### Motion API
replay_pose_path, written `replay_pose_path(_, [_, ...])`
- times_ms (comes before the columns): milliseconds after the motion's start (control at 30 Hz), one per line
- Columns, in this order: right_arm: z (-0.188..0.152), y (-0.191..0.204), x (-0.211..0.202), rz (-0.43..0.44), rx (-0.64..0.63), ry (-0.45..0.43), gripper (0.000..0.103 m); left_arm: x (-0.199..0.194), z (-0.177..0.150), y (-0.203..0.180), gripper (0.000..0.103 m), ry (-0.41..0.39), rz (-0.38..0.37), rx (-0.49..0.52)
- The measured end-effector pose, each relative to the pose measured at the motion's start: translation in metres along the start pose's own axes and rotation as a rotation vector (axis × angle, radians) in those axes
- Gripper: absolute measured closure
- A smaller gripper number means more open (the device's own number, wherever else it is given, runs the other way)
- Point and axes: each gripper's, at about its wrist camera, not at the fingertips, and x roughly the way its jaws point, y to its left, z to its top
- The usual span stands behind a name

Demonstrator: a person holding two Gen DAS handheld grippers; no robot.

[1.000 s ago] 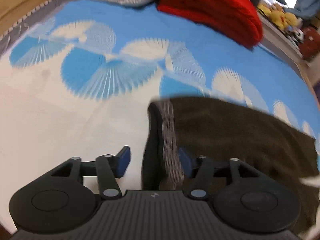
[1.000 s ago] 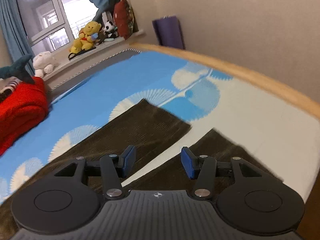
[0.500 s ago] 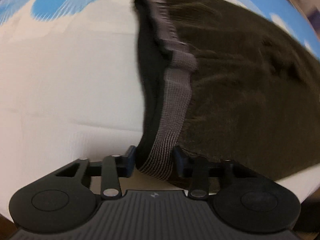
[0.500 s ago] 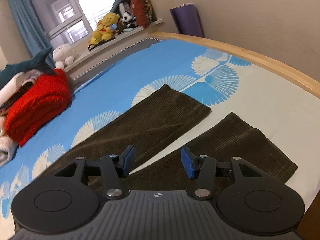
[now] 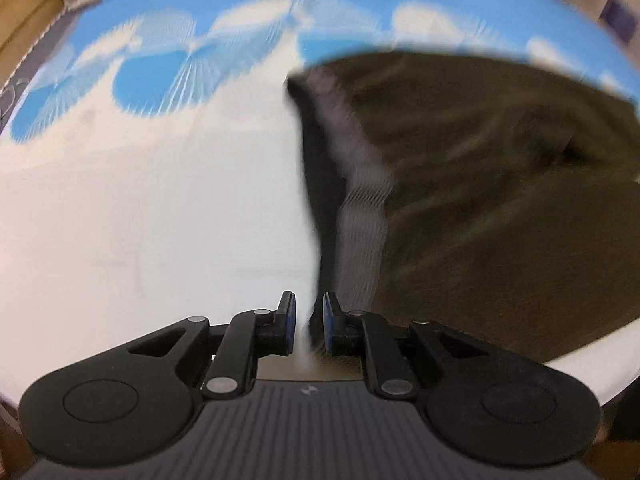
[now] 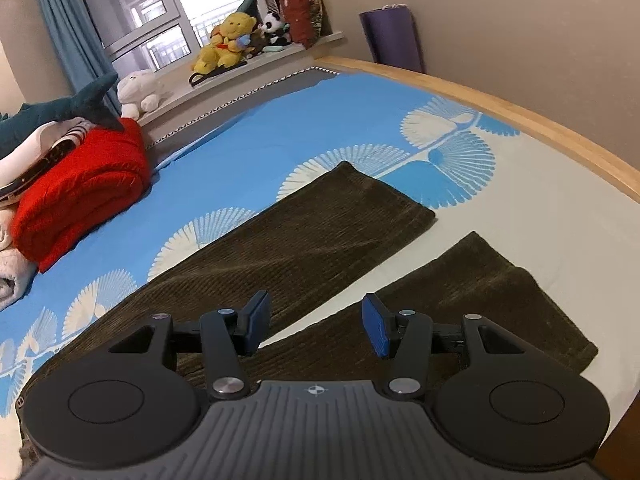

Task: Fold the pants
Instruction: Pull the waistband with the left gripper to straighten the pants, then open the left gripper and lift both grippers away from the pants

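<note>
Dark brown corduroy pants (image 5: 480,184) lie on the bed, with a grey ribbed waistband (image 5: 360,208) running toward my left gripper (image 5: 307,318). The left jaws are nearly closed at the waistband's near end; motion blur hides whether cloth is pinched between them. In the right wrist view both pant legs (image 6: 320,236) lie flat and spread apart, the nearer leg (image 6: 480,288) ending by the bed's edge. My right gripper (image 6: 316,324) is open and empty, above the gap between the legs.
The bed sheet (image 6: 280,128) is blue with white fan prints. A folded red blanket (image 6: 80,188) and other laundry lie at the far left. Plush toys (image 6: 228,40) sit on the windowsill. A wooden bed frame (image 6: 520,112) borders the right side.
My left gripper's jaws have closed from wide open to nearly shut at the waistband end, and its view has lifted. My right gripper has risen and stays open.
</note>
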Motion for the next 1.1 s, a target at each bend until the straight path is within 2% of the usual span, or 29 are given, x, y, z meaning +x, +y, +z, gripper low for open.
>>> replay_pose_path(67, [0.000,0.003,0.000,0.007,-0.002,0.001,0.050,-0.003,0.002,-0.013,0.088,-0.017,-0.109,0.014])
replay_pose_path(133, [0.000,0.007,0.000,0.011,-0.018,-0.004,0.050,0.009,-0.003,-0.035,0.084,0.031,-0.165,0.107])
replay_pose_path(167, [0.000,0.008,0.000,0.007,-0.027,-0.008,0.050,0.019,-0.007,-0.046,0.081,0.064,-0.163,0.168])
replay_pose_path(233, [0.001,0.008,0.000,-0.005,-0.042,-0.017,0.050,0.043,-0.025,-0.067,0.065,0.166,-0.094,0.332])
replay_pose_path(267, [0.000,0.008,0.000,-0.009,-0.043,-0.016,0.050,0.057,-0.034,-0.077,0.066,0.228,-0.038,0.422])
replay_pose_path(333, [0.000,0.004,0.000,-0.014,-0.037,-0.014,0.050,0.061,-0.039,-0.087,0.066,0.238,-0.002,0.507])
replay_pose_path(400, [0.001,-0.002,0.000,-0.017,-0.027,-0.012,0.050,0.046,-0.030,-0.089,0.065,0.182,-0.019,0.449])
replay_pose_path(500, [0.001,-0.010,-0.001,-0.017,-0.026,-0.011,0.050,0.020,-0.015,-0.088,0.057,0.048,-0.099,0.365])
replay_pose_path(600, [0.001,-0.016,0.001,-0.036,-0.053,-0.007,0.050,0.013,-0.003,-0.091,0.053,-0.025,-0.083,0.315])
replay_pose_path(967, [0.005,-0.029,0.010,-0.062,-0.071,0.010,0.050,0.023,0.055,-0.096,0.041,-0.144,-0.011,0.163])
replay_pose_path(1100, [0.006,-0.030,0.011,-0.066,-0.068,0.007,0.050,0.017,0.075,-0.093,0.040,-0.187,0.017,0.065])
